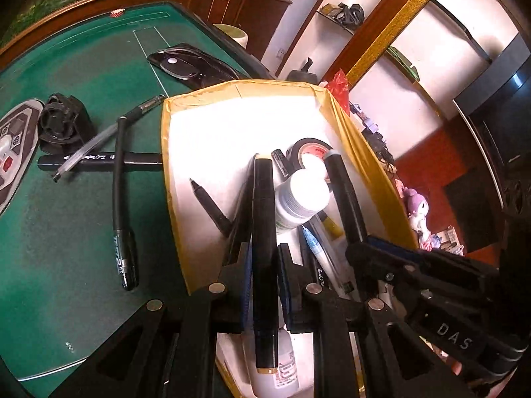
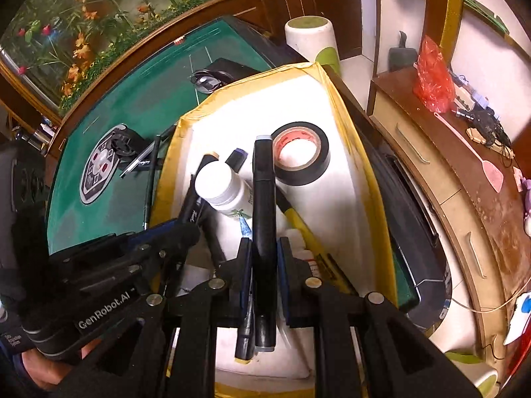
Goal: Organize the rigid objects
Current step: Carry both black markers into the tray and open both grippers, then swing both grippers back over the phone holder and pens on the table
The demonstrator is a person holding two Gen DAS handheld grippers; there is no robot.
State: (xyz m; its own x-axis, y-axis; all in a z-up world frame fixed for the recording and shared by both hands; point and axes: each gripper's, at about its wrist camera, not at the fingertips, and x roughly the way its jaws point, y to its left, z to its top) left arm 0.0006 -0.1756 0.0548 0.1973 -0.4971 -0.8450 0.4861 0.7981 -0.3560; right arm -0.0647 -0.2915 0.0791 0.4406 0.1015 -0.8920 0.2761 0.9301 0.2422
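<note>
A white box with a yellow taped rim stands on the green table and holds a white bottle, a black tape roll and several pens. Over the box, my left gripper is shut on a black marker with beige ends. Beside it, my right gripper is shut on a black marker with grey ends. The right wrist view shows the tape roll, the bottle and the left gripper at the left.
On the green felt left of the box lie a black pen, a black marker, a clear pen and a black round-topped object. A dark case lies beyond the box. A wooden counter runs along the right.
</note>
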